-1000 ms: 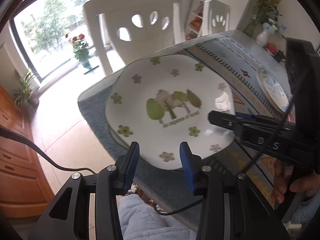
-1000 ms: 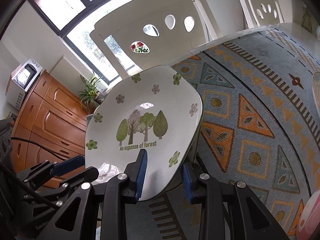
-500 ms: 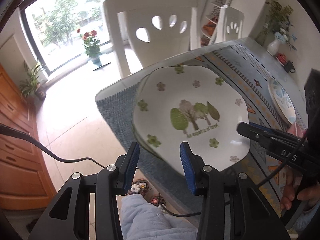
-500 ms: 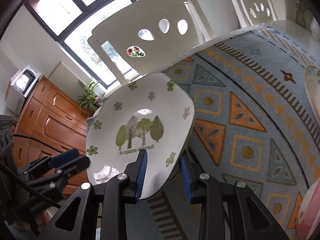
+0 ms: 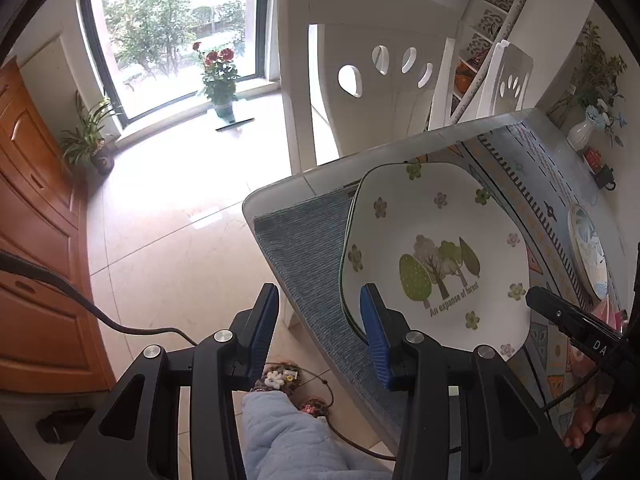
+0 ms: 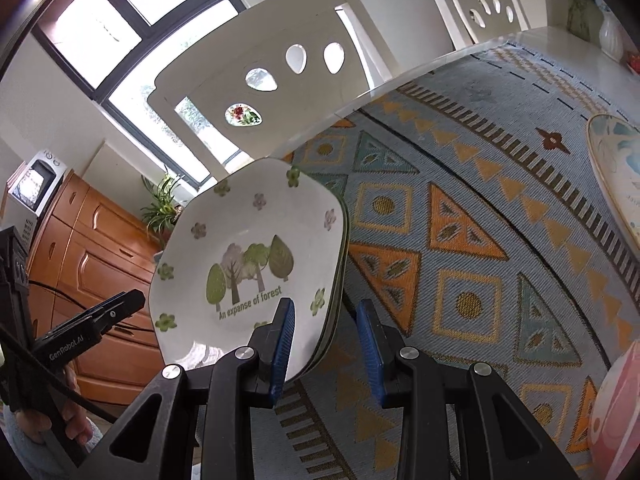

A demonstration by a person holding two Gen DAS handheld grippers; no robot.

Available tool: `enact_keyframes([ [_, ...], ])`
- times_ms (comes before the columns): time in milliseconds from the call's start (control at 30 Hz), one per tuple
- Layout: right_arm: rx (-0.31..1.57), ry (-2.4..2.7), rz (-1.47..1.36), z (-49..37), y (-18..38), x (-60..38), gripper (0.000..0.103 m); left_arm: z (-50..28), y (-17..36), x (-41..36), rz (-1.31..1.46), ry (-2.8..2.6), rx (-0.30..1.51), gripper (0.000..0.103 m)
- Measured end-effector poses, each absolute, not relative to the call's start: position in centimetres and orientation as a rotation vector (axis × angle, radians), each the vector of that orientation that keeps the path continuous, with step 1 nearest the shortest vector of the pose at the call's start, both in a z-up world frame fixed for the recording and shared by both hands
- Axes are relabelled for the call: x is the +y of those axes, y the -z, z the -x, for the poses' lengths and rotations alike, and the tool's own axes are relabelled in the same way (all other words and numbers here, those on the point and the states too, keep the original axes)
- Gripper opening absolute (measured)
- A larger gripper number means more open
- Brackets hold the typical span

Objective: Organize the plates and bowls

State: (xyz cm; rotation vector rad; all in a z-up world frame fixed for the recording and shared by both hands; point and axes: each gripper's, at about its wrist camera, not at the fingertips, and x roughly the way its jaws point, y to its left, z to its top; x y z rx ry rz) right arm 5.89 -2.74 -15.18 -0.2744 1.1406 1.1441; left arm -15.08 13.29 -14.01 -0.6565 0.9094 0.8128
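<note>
Plate (image 5: pixel 436 256): glossy glazed ceramic (printed trees). Mat (image 6: pixel 460 248): woven, matt cloth. Fingers (image 5: pixel 374 336): ribbed blue pads. Cabinet (image 5: pixel 32 240): varnished wood.

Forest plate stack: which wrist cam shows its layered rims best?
Right wrist: the forest plate stack shows separate rims along its right edge, sharp and near. Left wrist shows the stack mostly face-on, rims visible only along its left edge.

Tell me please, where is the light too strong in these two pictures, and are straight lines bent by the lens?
Left wrist view: the floor below the window is washed out white by daylight; the table edge bows. Right wrist view: the window panes are blown out, and the tablecloth stripes curve strongly; the forest plate stays sharp and readable in both.
</note>
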Motion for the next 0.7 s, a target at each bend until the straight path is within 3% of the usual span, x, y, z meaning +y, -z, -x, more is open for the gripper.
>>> enact_keyframes([
  [367, 1.131, -1.052, 0.238, -6.8, 13.6, -4.0, 0.031, 11.4, 9.6, 13.7, 0.521, -0.684, 0.930, 0.040],
  [700, 0.964, -0.938, 0.114, -8.6, 5.9, -5.1, 0.031, 3.9, 1.7, 14.1, 0.343, -0.436, 0.885, 0.043],
])
